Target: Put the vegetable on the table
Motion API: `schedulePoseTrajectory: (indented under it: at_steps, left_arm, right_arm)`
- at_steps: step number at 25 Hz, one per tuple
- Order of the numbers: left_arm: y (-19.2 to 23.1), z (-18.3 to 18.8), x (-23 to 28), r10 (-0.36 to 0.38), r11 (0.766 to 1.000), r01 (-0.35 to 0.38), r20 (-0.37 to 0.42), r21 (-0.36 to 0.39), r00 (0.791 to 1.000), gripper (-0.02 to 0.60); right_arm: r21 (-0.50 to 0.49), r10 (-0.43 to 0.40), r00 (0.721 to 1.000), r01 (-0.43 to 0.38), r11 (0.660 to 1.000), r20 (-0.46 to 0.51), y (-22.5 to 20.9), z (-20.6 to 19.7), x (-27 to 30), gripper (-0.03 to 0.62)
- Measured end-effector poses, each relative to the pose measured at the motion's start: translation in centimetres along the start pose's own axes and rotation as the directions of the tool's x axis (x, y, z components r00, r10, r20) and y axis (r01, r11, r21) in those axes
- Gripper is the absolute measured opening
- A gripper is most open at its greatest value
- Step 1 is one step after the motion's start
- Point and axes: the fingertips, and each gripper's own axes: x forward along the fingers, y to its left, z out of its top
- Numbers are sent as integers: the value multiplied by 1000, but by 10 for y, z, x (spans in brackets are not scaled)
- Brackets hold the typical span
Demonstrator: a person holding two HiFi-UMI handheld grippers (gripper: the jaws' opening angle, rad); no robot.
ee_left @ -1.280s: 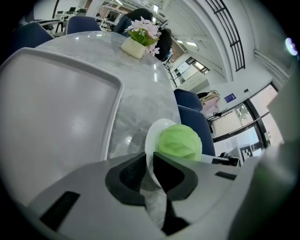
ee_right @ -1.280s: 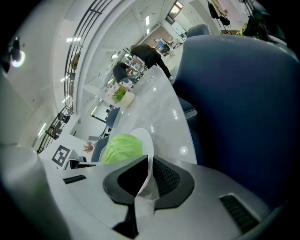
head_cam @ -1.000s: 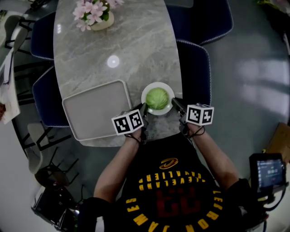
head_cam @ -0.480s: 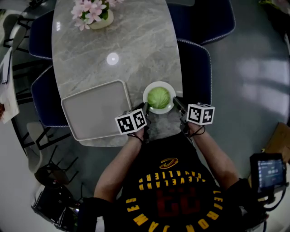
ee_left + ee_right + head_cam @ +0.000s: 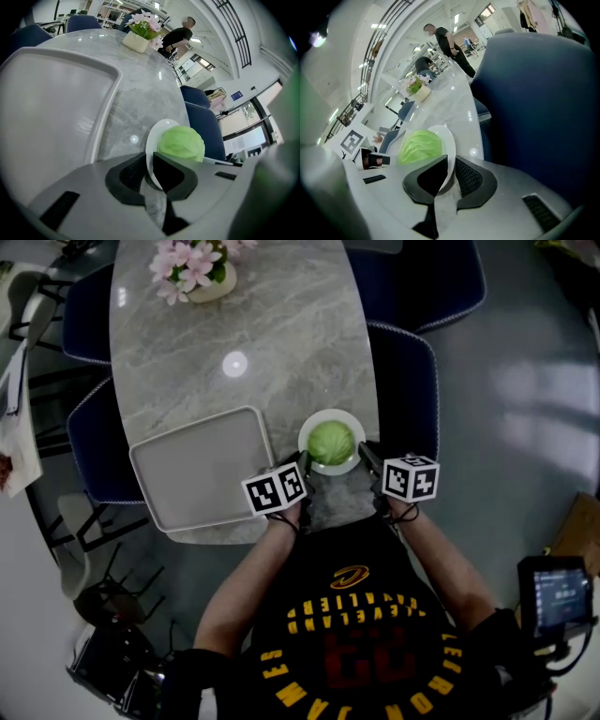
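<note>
A green round cabbage point(image 5: 331, 440) lies on a white plate point(image 5: 331, 414) near the front edge of the grey marble table point(image 5: 281, 334). My left gripper point(image 5: 302, 463) is shut on the plate's near-left rim, and my right gripper point(image 5: 364, 457) is shut on its near-right rim. In the left gripper view the rim of the plate point(image 5: 152, 140) runs between the dark jaws of the left gripper point(image 5: 150, 157), with the cabbage point(image 5: 182, 143) just beyond. In the right gripper view the plate point(image 5: 449, 140) stands in the right gripper point(image 5: 451, 161), the cabbage point(image 5: 420, 145) to its left.
A large grey tray point(image 5: 197, 465) lies left of the plate. A pot of pink flowers point(image 5: 197, 268) stands at the table's far end. Blue chairs point(image 5: 408, 381) line both long sides. A small screen point(image 5: 553, 596) sits at lower right. A person point(image 5: 180, 35) stands far off.
The left gripper and the plate with the cabbage have shifted slightly to the right. Both grips on the rim are unchanged.
</note>
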Motion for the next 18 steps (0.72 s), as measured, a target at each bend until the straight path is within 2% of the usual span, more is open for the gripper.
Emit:
schedulePoseTrajectory:
  at_steps: [2,4,10,15,18]
  left_arm:
    - [0,0,1,4,1000,-4,-2,9,1000,43]
    - [0,1,2,15,999,-15,-3,32,1000,43]
    - [0,5,0,54,994,-55,10,95,998,43]
    - [-5,16,-17,83,977,-96,75,189,994,43]
    - [-4,24,-31,90,970,-112,111,216,990,43]
  right_arm:
    - [-25,-17,1000,17,1000,1,-1,0,1,41]
    - [-7,-23,1000,23,1000,9,-4,0,1,41]
    - [-26,-77,994,79,997,84,-8,17,-11,41]
    - [-66,-72,984,84,994,161,11,32,-27,41]
    - [-107,-78,975,102,989,209,26,39,-33,41]
